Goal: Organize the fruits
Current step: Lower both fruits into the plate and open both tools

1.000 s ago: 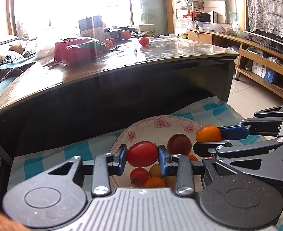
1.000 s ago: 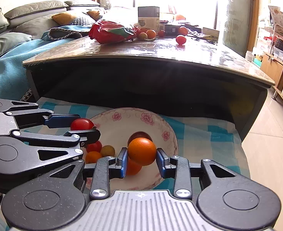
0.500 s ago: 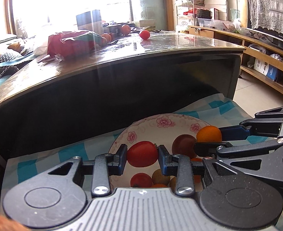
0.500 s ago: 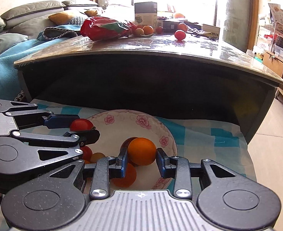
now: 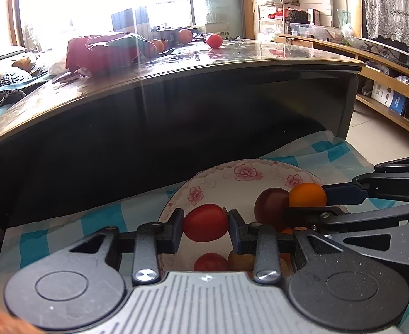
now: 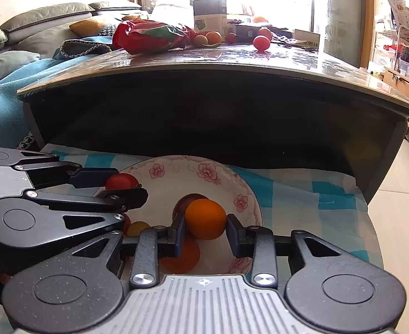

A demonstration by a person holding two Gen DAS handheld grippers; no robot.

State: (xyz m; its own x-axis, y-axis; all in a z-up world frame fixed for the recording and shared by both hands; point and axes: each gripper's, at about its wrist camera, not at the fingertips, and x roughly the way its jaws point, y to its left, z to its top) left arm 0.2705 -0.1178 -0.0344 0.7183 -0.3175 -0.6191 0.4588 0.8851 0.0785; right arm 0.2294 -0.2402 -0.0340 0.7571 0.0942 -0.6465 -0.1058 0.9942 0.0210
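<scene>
My left gripper [image 5: 206, 224] is shut on a red tomato [image 5: 205, 222] and holds it over the left part of a white flowered bowl [image 5: 221, 179]. My right gripper [image 6: 206, 220] is shut on an orange [image 6: 206, 218] over the same bowl [image 6: 182, 171]. The orange also shows in the left wrist view [image 5: 307, 194], and the tomato in the right wrist view [image 6: 121, 181]. In the bowl lie a dark plum [image 5: 271, 206], another red tomato [image 5: 210, 261], a yellowish fruit [image 5: 239, 260] and another orange [image 6: 182, 253].
The bowl sits on a blue-and-white checked cloth [image 6: 293, 192] in front of a dark glossy table [image 6: 232, 64]. On the table lie a red bag [image 6: 151, 36], a box [image 6: 210, 16], a tomato [image 6: 261, 42] and other fruit. A sofa stands left, shelves right.
Both grippers have sunk lower toward the bowl with their fruit still held. The table top now appears higher in both views.
</scene>
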